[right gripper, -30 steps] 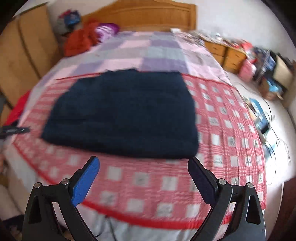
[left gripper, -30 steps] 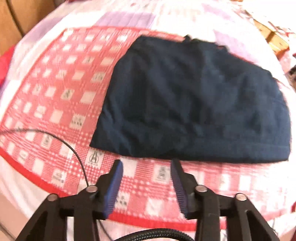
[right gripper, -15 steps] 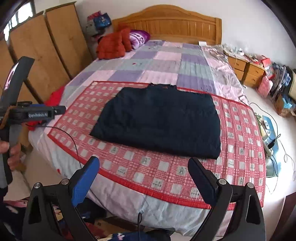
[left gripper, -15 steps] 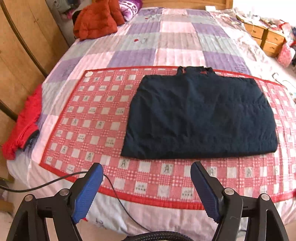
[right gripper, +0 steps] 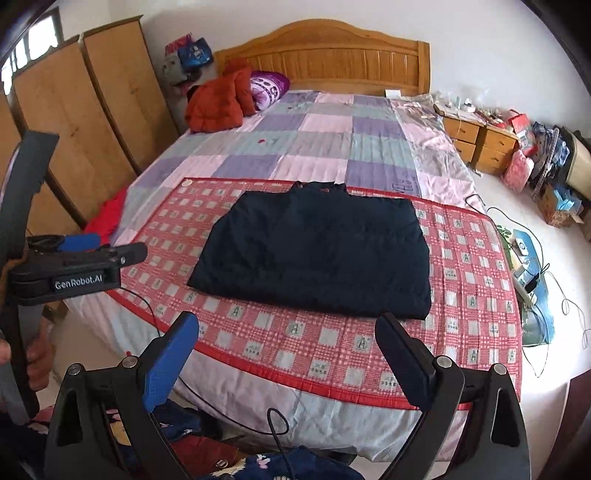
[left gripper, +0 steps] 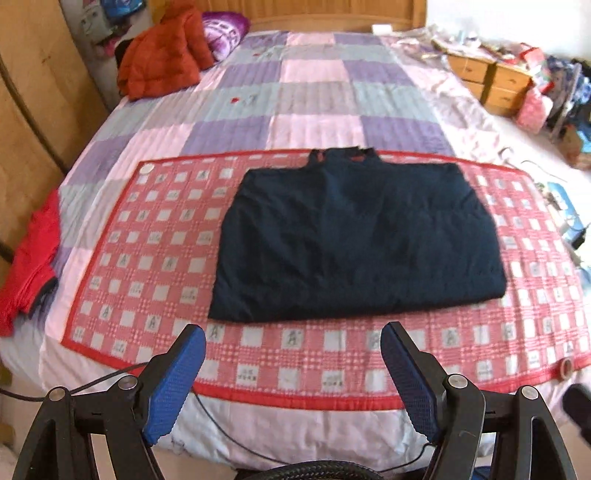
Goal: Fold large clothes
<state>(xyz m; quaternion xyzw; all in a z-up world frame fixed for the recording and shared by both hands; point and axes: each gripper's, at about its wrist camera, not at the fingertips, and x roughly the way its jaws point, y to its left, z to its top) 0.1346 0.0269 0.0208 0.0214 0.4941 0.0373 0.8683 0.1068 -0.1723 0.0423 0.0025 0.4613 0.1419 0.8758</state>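
Navy-blue quilted fabric lies folded into a flat rectangle: the padded jacket (left gripper: 354, 240) rests on the red-and-white checked mat (left gripper: 147, 266), toward the mat's right half, its collar at the far edge pointing to the wooden headboard (right gripper: 325, 55). The mat covers the near part of the bed (left gripper: 317, 96), over a quilt of pink, purple and grey squares.

Both tools hang in the air off the near edge of the bed, well apart from the jacket. The left tool (left gripper: 291, 384) has its blue-padded fingers (left gripper: 173, 387) spread wide with nothing between them; the right tool (right gripper: 288, 369) is likewise spread wide and empty. In the right wrist view the left tool shows at the left border, gripped by the person's hand (right gripper: 33, 358).

A thin black cable (left gripper: 110, 376) runs across the near left corner of the mat and down the side of the bed, between the tools and the jacket's near hem. Nothing lies on the jacket itself.

At the far left corner of the bed sit an orange-red puffy jacket (left gripper: 162, 51) and a purple patterned pillow (left gripper: 225, 29) just beside it. A red garment (left gripper: 29, 258) hangs off the left edge of the bed, next to wooden wardrobe doors (right gripper: 92, 103). To the right stand cluttered wooden bedside drawers (right gripper: 480, 144), with bags and boxes beyond. Cables and a power strip (right gripper: 524, 280) lie on the floor to the right. Loose clothing is heaped on the floor under the right tool, at the near side.
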